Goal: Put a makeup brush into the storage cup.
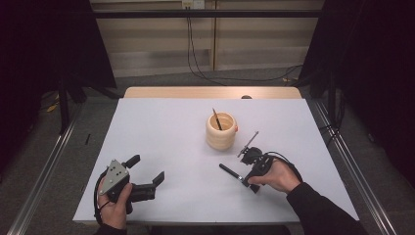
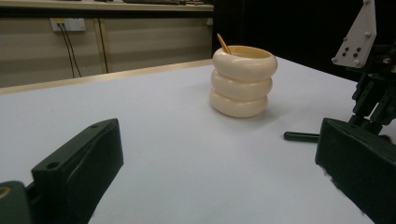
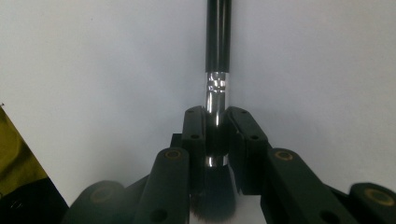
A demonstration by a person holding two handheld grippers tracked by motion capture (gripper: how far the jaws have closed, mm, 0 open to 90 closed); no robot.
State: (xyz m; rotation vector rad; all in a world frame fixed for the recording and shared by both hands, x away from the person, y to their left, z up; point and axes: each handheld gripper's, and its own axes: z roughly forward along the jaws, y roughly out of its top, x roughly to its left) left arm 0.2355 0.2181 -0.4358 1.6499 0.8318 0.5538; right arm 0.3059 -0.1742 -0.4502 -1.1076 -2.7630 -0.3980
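Near the desk's front edge our right claw (image 3: 215,123) pinches the light, stiff, slippery brush (image 3: 217,56) at its metal collar, left claw (image 1: 147,183) spread.

High view overhead, left gripper view low, both showing the ringed cup (image 1: 221,130).

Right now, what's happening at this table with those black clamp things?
A person holds a two-jaw gripper in each hand. The right gripper is clamped on the silver ferrule of a black makeup brush lying on the white table. The left gripper rests open, holding nothing. A cream ribbed holder stands nearby with another brush inside.
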